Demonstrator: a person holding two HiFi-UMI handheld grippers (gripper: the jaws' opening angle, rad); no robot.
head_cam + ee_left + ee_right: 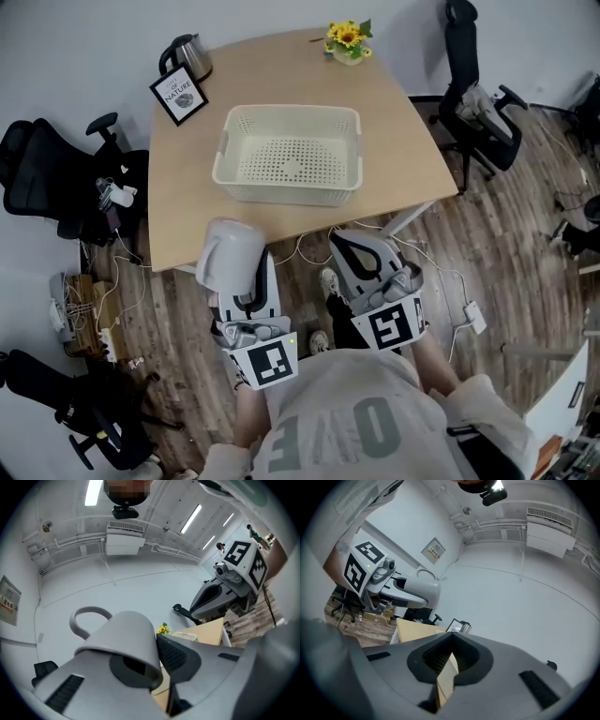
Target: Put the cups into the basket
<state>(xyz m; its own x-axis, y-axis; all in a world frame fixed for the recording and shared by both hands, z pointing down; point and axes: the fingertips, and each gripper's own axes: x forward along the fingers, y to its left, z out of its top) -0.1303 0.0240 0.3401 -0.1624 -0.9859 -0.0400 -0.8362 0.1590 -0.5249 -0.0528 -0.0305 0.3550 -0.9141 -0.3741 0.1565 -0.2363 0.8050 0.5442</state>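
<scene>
An empty cream basket (291,113) stands in the middle of the wooden table (403,141). My left gripper (234,255) hangs below the table's near edge, over the floor, shut on a white cup (228,255). In the left gripper view the cup (123,639) is upside down with its handle up and left, its wall pinched between the jaws. My right gripper (362,247) is beside it, also off the near edge, shut with nothing held. A strip of the basket (446,680) shows through its closed jaws. No other cup is in view.
A kettle (190,56) and a framed picture (178,95) stand at the table's far left, yellow flowers (348,39) at the far edge. Black office chairs (478,103) flank the table. Cables (309,248) lie on the wood floor under the near edge.
</scene>
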